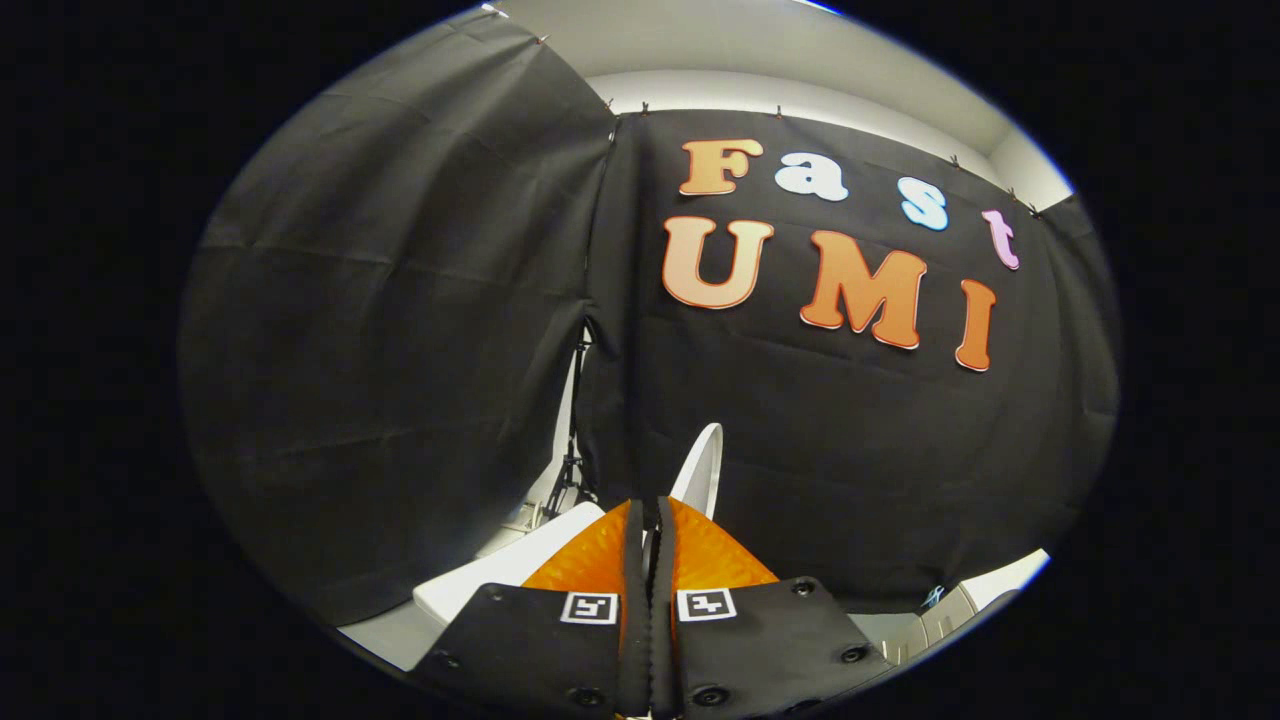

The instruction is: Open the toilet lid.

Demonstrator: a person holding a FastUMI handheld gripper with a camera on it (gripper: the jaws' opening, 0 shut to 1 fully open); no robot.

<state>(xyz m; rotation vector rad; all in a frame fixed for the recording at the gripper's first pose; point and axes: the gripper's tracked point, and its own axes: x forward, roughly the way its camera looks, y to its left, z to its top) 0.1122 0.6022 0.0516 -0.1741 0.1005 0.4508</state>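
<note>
My gripper is shut, its two fingers pressed together along their length with only a thin dark slit between them. Just beyond the fingertips, slightly to the right, the white toilet lid stands raised and is seen edge-on as a narrow curved strip against the black cloth. I cannot tell whether the tips touch its lower edge, which the fingers hide. To the left of the fingers lies a flat white block, the toilet's tank top.
Black cloth walls close the booth ahead and to the left, meeting at a seam where a stand's dark legs show in a gap. A pale floor or ledge lies to the lower right.
</note>
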